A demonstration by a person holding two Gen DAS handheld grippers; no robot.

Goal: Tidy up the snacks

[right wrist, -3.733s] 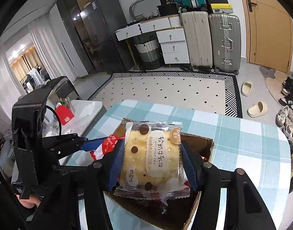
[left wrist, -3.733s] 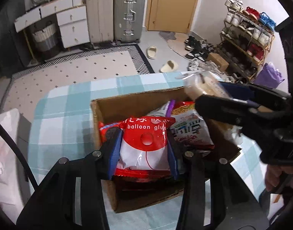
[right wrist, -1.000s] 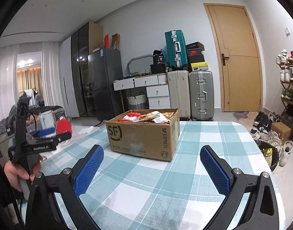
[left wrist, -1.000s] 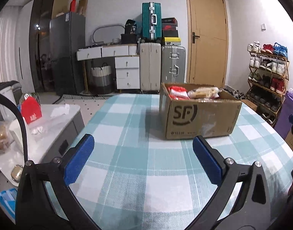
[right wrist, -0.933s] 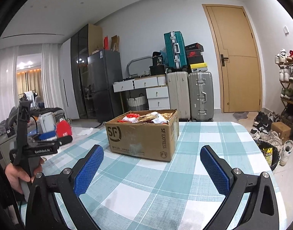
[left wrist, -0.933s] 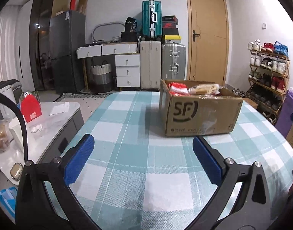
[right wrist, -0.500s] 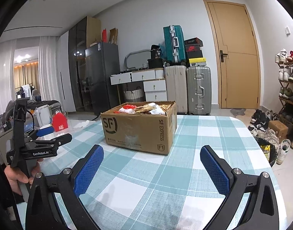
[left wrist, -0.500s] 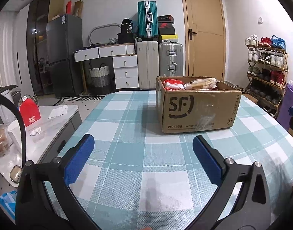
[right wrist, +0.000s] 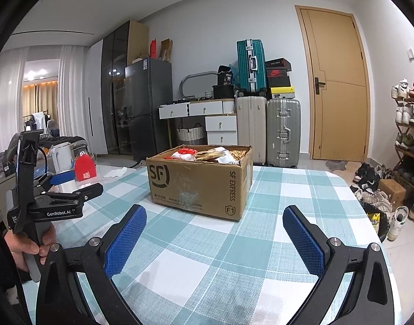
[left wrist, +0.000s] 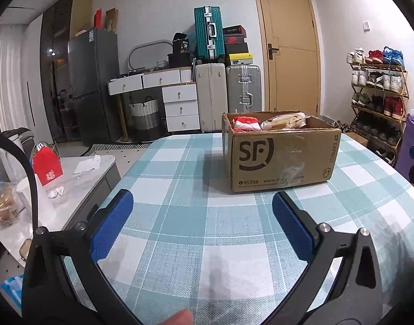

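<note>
A brown SF cardboard box point(left wrist: 281, 157) point(right wrist: 199, 182) stands open on the teal checked tablecloth point(left wrist: 207, 216) point(right wrist: 274, 203). Snack packets fill it: a red and white pack point(left wrist: 245, 124) and a clear-wrapped biscuit pack point(left wrist: 284, 120) peek over the rim, seen as a pile of packets point(right wrist: 209, 154) in the right wrist view. My left gripper point(left wrist: 203, 218) is open and empty, low over the cloth, well short of the box. My right gripper point(right wrist: 215, 231) is also open and empty, in front of the box. The left gripper point(right wrist: 69, 187) shows at the right view's left edge, held by a hand.
A low white side table point(left wrist: 79, 173) with a red carton point(left wrist: 47, 163) stands left of the table. Suitcases point(left wrist: 226, 94), a drawer unit point(left wrist: 180, 103) and a wooden door point(left wrist: 288, 48) are behind. A shoe rack point(left wrist: 377, 100) lines the right wall.
Both grippers let go of their snack packets into the box, opened wide, and pulled back to table level. Over the last second both views drifted slightly closer to the box.
</note>
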